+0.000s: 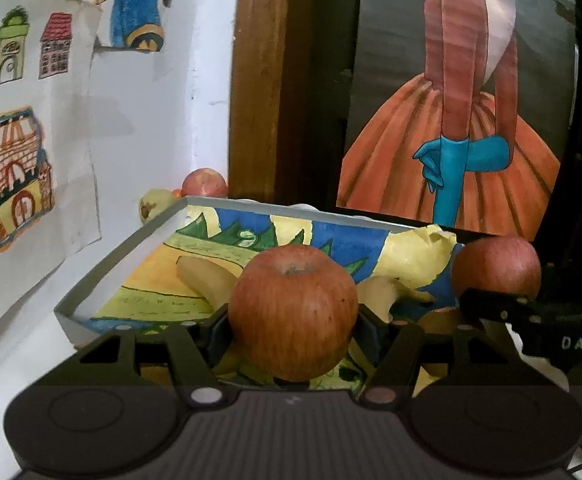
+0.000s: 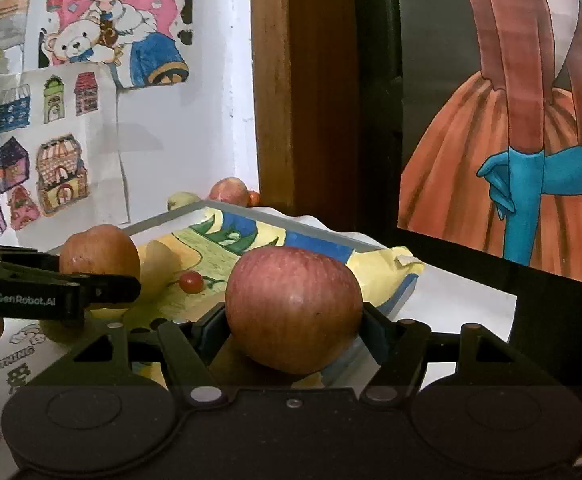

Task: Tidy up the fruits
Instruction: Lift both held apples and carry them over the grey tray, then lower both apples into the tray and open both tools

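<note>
Both pictures are dim and a little soft, with visible grain. The white wall (image 1: pixel 139 120) is the brightest part and carries faint grey shadows. The right side falls into darkness. Fisheye bending curves the edges, and the corners are black.

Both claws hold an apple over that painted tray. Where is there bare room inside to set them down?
Free patch: the tray's far left corner, behind the banana, along the blue-and-green painted strip. Crowded: the near middle, with the banana and cherry. The white paper right of the tray is also bare.
</note>
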Tool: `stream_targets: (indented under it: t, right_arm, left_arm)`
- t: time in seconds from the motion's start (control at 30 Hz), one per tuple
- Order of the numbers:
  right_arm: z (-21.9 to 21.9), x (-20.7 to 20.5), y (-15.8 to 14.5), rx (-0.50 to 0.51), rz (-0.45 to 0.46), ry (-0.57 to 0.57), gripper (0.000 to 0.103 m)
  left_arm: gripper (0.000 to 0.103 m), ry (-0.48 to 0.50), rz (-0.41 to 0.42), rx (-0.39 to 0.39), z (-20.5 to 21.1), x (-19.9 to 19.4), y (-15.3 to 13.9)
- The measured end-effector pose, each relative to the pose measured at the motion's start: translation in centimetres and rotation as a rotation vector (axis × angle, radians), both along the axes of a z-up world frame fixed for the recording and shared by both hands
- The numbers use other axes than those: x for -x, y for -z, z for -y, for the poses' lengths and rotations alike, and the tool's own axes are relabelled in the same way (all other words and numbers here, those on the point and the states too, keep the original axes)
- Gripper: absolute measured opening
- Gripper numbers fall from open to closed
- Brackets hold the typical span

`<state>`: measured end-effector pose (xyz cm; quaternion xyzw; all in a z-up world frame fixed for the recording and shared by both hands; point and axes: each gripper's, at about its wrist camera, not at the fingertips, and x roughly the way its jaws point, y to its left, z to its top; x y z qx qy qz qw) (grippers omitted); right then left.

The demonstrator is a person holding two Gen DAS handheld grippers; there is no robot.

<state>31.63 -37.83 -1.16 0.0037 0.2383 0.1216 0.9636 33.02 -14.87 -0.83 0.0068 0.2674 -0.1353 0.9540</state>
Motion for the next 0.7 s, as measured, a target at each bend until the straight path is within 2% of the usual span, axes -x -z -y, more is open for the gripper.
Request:
stream_targets:
  t: [0.47, 0.6, 0.7]
  right_arm:
    - [0.1, -3.7, 1.3, -0.019, -0.049, 0.024, 0.070]
    - [0.0, -3.9, 1.7, -0.018, -0.062, 0.028, 0.071]
    - [0.0, -4.0, 1.8, -0.020, -0.073, 0.032, 0.071]
  left_arm:
    - [0.066, 0.024, -0.032, -0.016, 1.6, -0.6, 1.2]
    - [0.064, 0.028, -0.016, -0.004, 1.5, -0.3, 0.9]
    - [0.063, 0.026, 0.030, -0.015, 1.4, 0.2, 0.3]
